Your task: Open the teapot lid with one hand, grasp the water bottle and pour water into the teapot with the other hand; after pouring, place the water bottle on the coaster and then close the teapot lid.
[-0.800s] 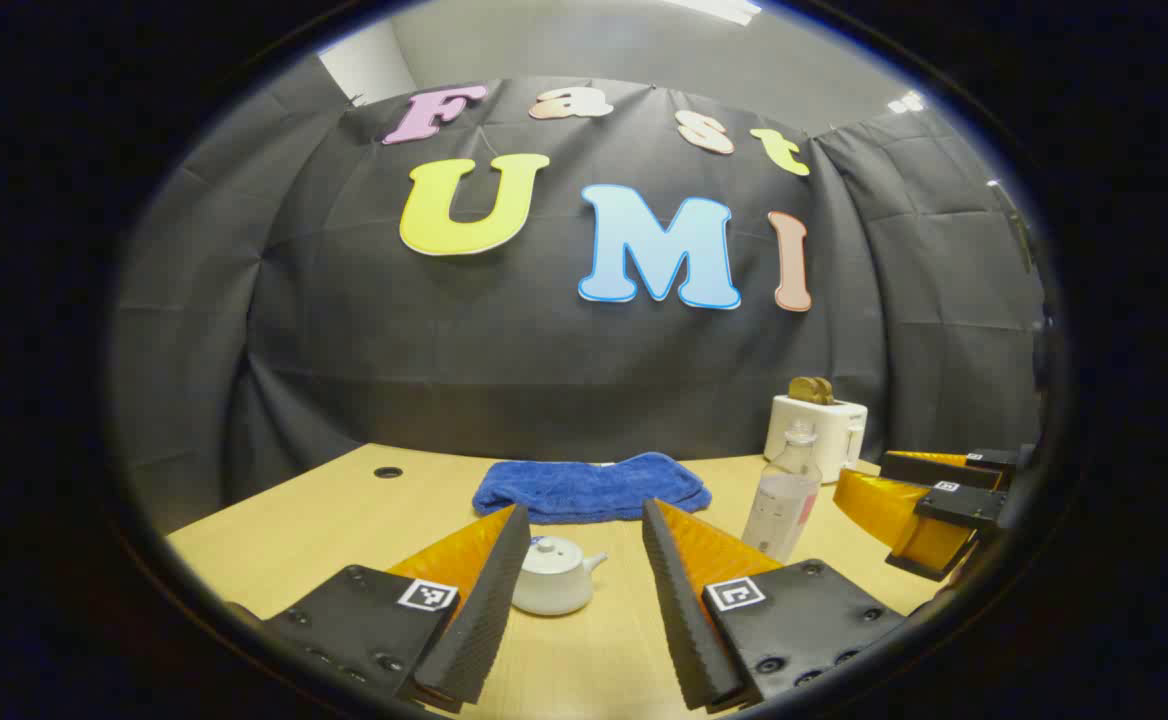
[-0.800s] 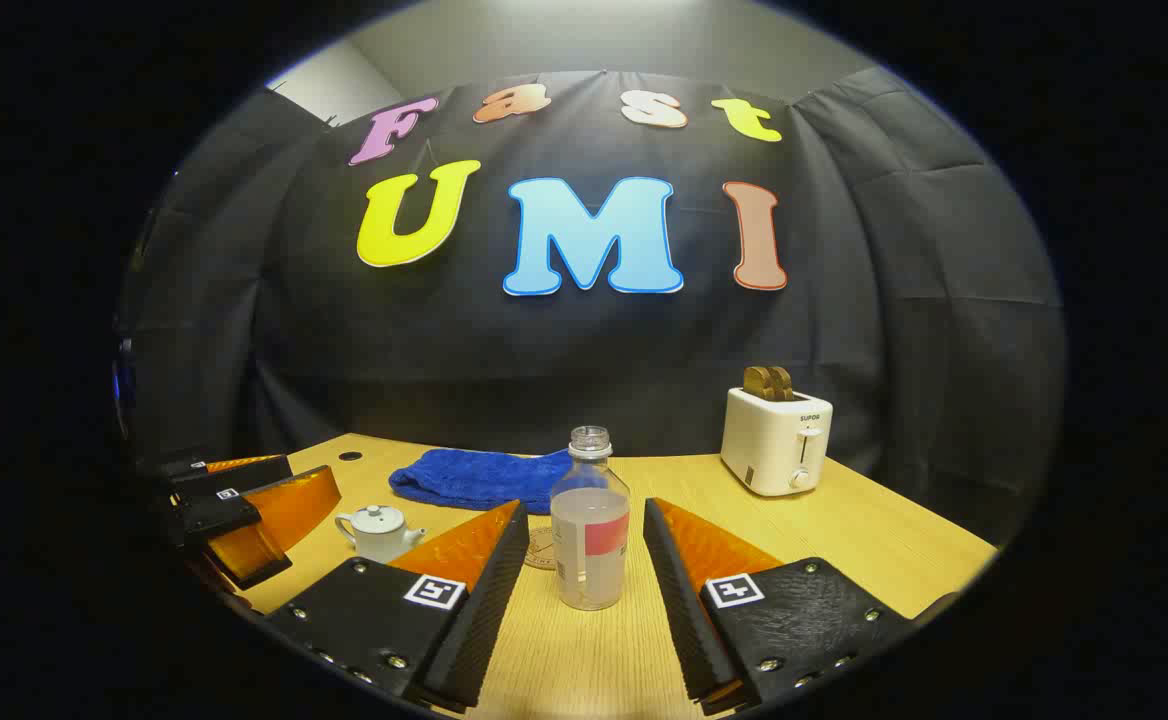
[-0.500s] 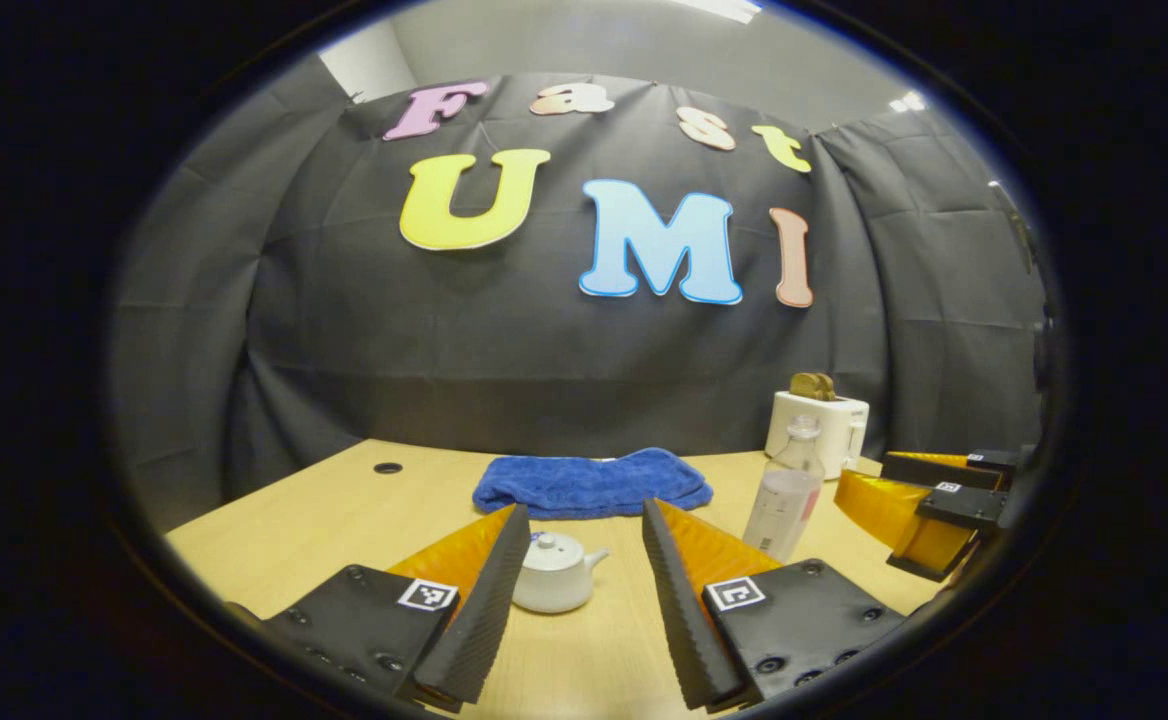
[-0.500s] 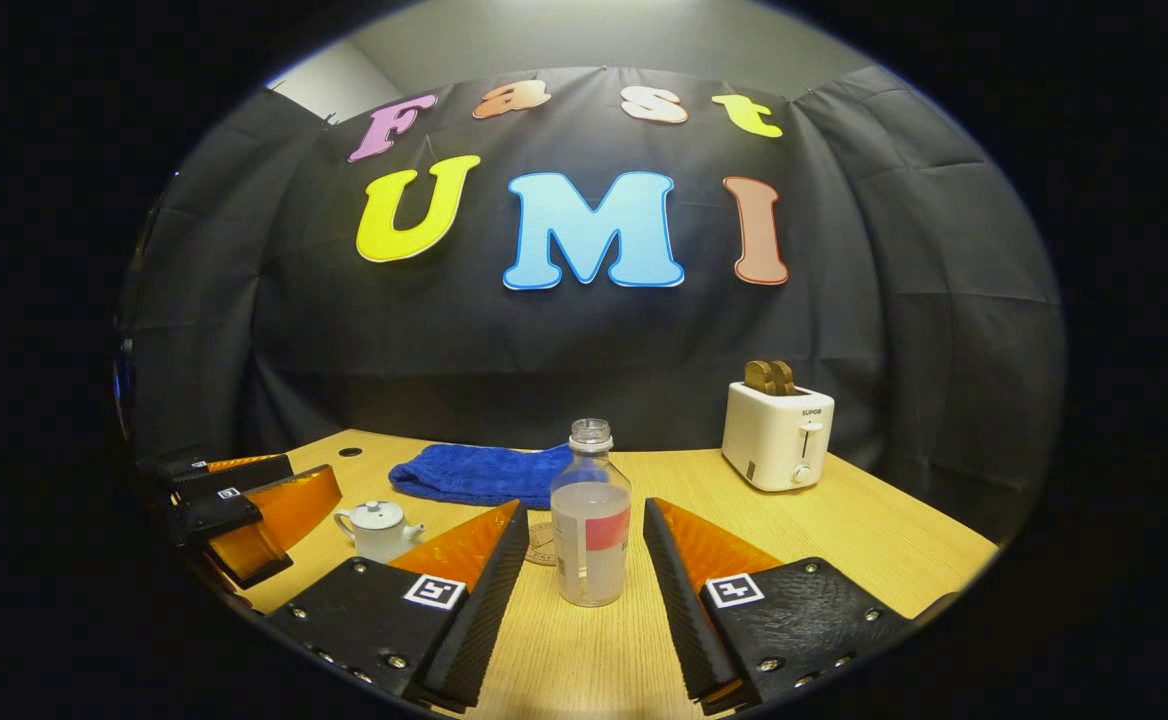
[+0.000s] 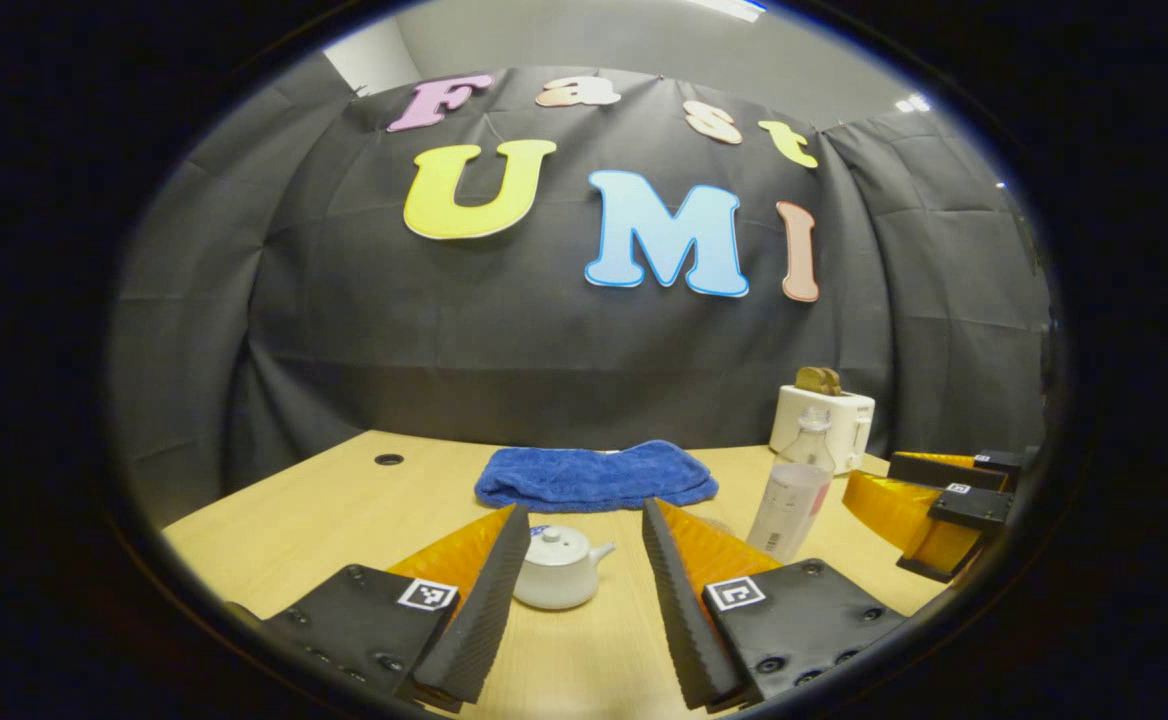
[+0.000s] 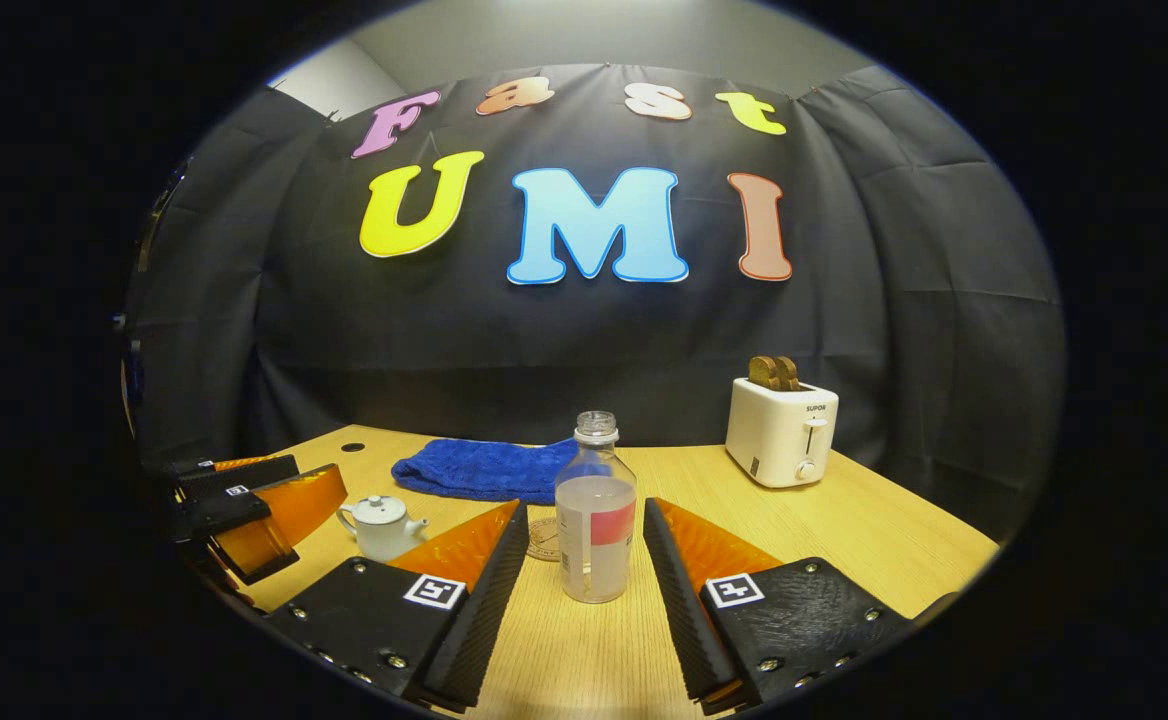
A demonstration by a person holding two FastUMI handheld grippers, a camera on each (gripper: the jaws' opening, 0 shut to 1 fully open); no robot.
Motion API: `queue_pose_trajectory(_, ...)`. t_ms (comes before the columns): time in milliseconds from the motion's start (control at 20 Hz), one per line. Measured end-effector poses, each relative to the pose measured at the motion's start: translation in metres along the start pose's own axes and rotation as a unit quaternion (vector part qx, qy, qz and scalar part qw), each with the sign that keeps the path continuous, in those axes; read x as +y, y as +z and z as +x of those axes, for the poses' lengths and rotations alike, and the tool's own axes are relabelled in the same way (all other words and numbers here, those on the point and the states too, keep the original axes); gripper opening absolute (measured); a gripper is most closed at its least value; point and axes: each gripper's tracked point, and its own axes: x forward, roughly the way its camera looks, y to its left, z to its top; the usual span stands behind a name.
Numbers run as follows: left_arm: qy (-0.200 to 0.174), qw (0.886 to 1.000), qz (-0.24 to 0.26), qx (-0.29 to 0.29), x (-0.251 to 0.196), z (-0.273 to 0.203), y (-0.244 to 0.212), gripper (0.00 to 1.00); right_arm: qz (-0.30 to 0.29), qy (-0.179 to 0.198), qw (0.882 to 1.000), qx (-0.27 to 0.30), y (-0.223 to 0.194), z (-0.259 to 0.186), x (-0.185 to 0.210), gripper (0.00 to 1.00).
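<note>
The teapot is small, white and rounded, its lid seated on top with a little knob, spout pointing to the right in the left gripper view. It stands on the tabletop between the spread fingers of the left gripper, which touches nothing. In the right gripper view the same teapot sits well off to the left, just beside the other gripper.

The water bottle is clear, uncapped, about half full, with a red and white label, and stands upright. It is framed between the parted fingers of the right gripper, with a gap on each side, so nothing is clamped. A round brown coaster lies flat just behind and to the left of the bottle, partly hidden by the finger.

Bare wood lies in front of both the teapot and the bottle, and open tabletop spreads to the right of the bottle toward the near edge. A folded blue towel lies behind them near the back edge. A white toaster with two brown slices stands at the far right. A small round hole marks the tabletop's back left corner. The surface is pale wood grain; black cloth hangs behind it, with a grey wall and ceiling above
</note>
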Motion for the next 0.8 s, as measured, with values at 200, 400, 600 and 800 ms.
queue_pose_trajectory(200,0.001,1.000,-0.001,0.007,0.003,0.010,-0.006,0.74,0.002,-0.002,1.000,0.003,-0.004,0.001,-0.001,0.72)
queue_pose_trajectory(400,0.003,1.000,0.005,0.014,0.010,0.030,-0.011,0.74,0.004,-0.002,1.000,0.009,-0.009,0.002,-0.002,0.72)
queue_pose_trajectory(600,0.002,1.000,0.004,0.024,0.018,0.053,-0.014,0.74,0.005,-0.005,1.000,0.018,-0.016,0.005,-0.003,0.73)
queue_pose_trajectory(800,0.004,0.999,0.017,0.036,0.026,0.076,-0.022,0.74,0.010,-0.008,1.000,0.028,-0.024,0.008,-0.007,0.73)
